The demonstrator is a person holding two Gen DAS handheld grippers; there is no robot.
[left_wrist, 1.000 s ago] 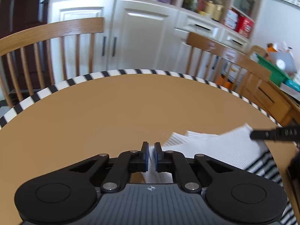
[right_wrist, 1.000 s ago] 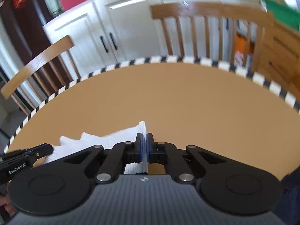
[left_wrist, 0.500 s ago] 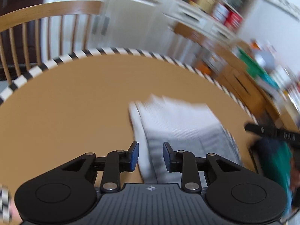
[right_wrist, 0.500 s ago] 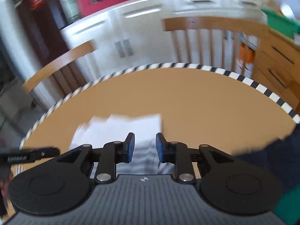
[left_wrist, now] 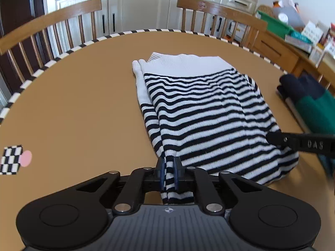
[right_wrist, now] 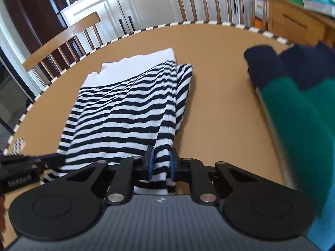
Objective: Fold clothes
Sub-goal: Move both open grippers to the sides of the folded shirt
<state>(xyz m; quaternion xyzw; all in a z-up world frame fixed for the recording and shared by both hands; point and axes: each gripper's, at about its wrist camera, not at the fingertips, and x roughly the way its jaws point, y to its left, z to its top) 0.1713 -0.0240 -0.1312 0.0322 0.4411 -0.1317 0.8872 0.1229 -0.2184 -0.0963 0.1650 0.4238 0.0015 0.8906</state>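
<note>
Both tools pinch the near corners of the black-and-white striped knit sweater (left_wrist: 201, 113).
Left tool (left_wrist: 168, 172) and right tool (right_wrist: 160, 163) each clench one corner, likely to carry that hem evenly; the sweater lies on the round tan desk (left_wrist: 83, 96).

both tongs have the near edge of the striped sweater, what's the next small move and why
Probably lift both together and carry the near edge toward the white far end. The left tongs and right tongs each pinch a near corner of the striped sweater, which lies long and flat on the table with its sides already folded in, so a halving fold seems due.
</note>
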